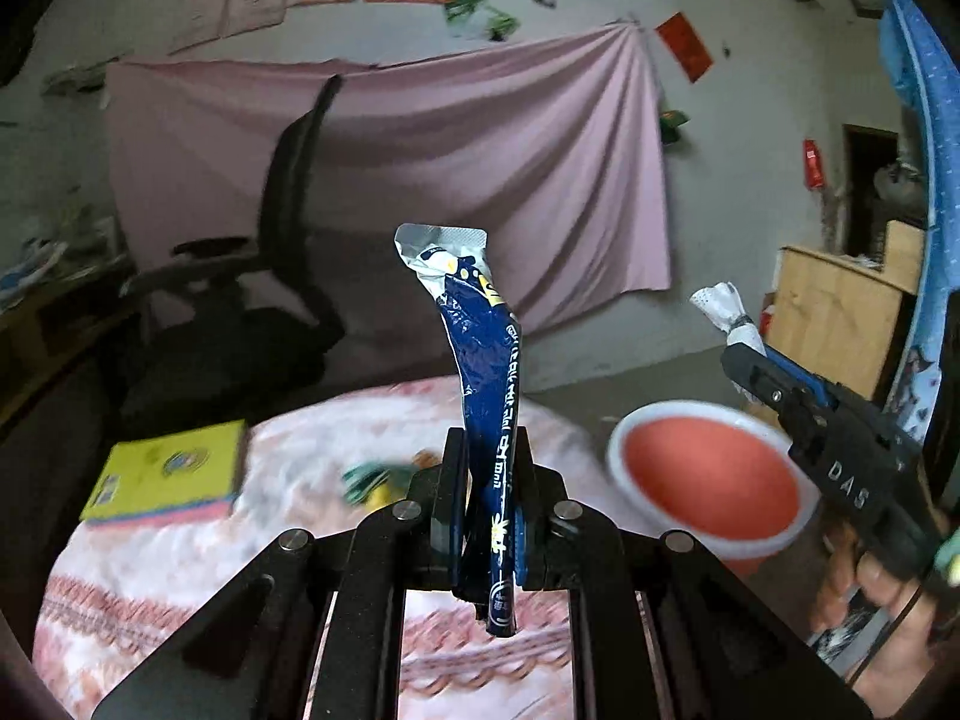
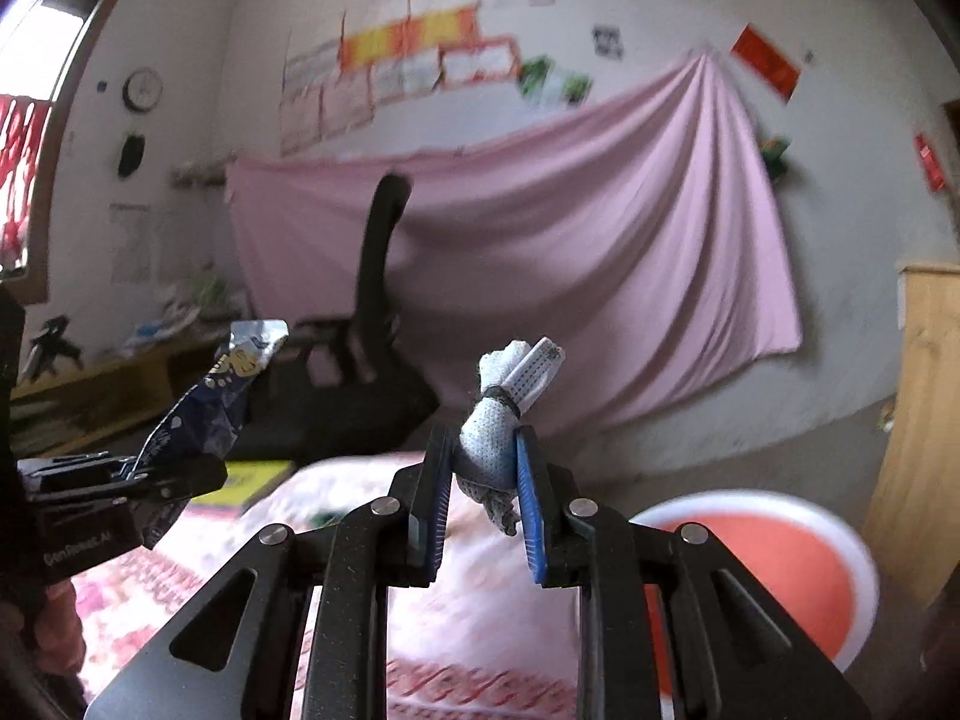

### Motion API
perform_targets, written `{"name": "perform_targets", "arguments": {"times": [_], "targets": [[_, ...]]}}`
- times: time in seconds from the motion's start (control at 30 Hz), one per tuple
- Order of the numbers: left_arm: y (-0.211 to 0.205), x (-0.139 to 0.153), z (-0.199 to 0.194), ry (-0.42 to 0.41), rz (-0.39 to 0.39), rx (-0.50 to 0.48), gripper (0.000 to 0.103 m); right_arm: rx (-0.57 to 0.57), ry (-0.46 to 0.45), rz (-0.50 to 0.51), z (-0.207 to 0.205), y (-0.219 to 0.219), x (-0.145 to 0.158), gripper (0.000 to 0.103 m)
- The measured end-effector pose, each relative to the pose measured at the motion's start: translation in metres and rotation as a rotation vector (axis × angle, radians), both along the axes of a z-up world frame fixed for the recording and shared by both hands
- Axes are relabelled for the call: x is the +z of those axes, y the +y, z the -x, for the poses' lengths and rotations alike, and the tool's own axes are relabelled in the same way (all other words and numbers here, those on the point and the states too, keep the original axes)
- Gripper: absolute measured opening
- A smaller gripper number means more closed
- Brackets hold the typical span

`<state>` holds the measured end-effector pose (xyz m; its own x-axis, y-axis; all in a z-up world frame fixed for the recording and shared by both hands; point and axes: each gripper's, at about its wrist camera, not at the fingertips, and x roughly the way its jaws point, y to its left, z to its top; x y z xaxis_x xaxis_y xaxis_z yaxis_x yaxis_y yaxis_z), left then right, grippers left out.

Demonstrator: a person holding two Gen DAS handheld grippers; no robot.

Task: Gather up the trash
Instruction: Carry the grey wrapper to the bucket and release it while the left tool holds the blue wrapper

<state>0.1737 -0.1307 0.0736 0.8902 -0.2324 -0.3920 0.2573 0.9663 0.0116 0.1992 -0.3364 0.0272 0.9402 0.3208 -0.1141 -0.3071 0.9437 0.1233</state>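
My left gripper (image 1: 491, 450) is shut on a long blue snack wrapper (image 1: 483, 360) with a torn silver top, which stands up between the pads above the bed. The same wrapper (image 2: 216, 402) shows at the left of the right wrist view, in the left gripper (image 2: 135, 474). My right gripper (image 2: 485, 450) is shut on a white bundle (image 2: 489, 444) of cloth or tissue tied with a dark band, with a folded strip sticking out at its top. From the left wrist view the right gripper (image 1: 741, 354) holds that bundle (image 1: 729, 315) above a red bin (image 1: 711, 474) with a white rim.
The red bin (image 2: 774, 564) stands low right, beside the bed with a pink patterned blanket (image 1: 180, 570). A yellow book (image 1: 165, 471) and a small green scrap (image 1: 366, 477) lie on the bed. A black office chair (image 1: 264, 300), a pink hanging sheet (image 1: 450, 168) and a wooden cabinet (image 1: 834, 318) stand beyond.
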Motion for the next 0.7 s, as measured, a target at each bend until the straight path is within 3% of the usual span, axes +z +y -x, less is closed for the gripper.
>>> {"name": "perform_targets", "arguments": {"times": [0.17, 0.4, 0.53, 0.7], "targets": [[-0.033, 0.012, -0.014, -0.030, -0.034, -0.074, 0.010, -0.045, -0.046, -0.064, -0.002, -0.029, 0.001, 0.020], [-0.083, 0.003, -0.041, -0.006, -0.083, -0.184, 0.010, -0.134, 0.021, -0.119, -0.018, -0.067, -0.008, 0.020], [-0.105, -0.013, -0.059, 0.054, -0.081, -0.228, 0.010, -0.181, 0.099, -0.182, -0.028, -0.093, -0.017, 0.021], [-0.135, -0.031, -0.087, 0.196, -0.059, -0.289, 0.010, -0.246, 0.223, -0.237, -0.044, -0.117, -0.034, 0.021]]}}
